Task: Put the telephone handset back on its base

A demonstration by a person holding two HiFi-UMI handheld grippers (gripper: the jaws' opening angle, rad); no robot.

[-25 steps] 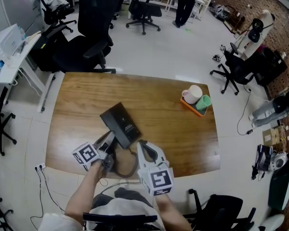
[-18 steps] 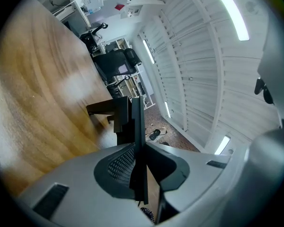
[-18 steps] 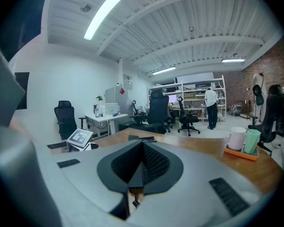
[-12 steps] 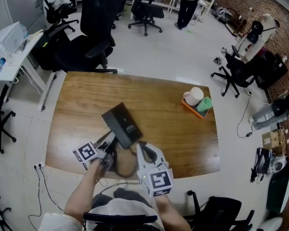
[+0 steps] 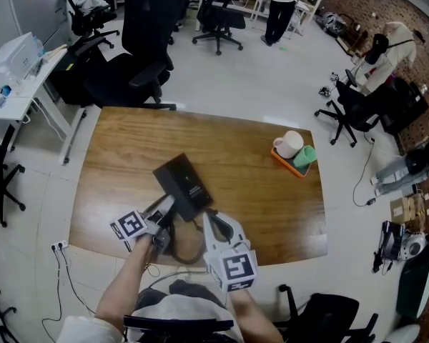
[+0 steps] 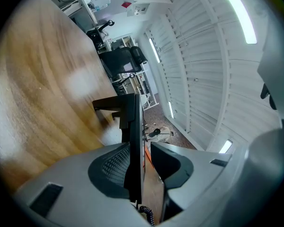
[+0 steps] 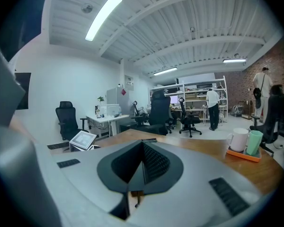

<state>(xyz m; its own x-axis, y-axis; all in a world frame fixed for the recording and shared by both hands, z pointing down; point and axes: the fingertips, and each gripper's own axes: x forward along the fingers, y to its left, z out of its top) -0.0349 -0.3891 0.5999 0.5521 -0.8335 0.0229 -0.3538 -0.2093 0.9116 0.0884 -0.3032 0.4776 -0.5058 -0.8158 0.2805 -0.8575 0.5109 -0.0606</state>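
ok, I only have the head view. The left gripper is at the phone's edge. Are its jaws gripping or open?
Observer: On the left gripper the jaws stand apart and have just been opening. The handset is between them, with a gap on one side.
Operator: And the right gripper?
Observer: The right gripper has its jaws shut with nothing between them.
Operator: Where's the cord relative to the left jaws?
Observer: The coiled cord shows low between them, at the handset's near end.
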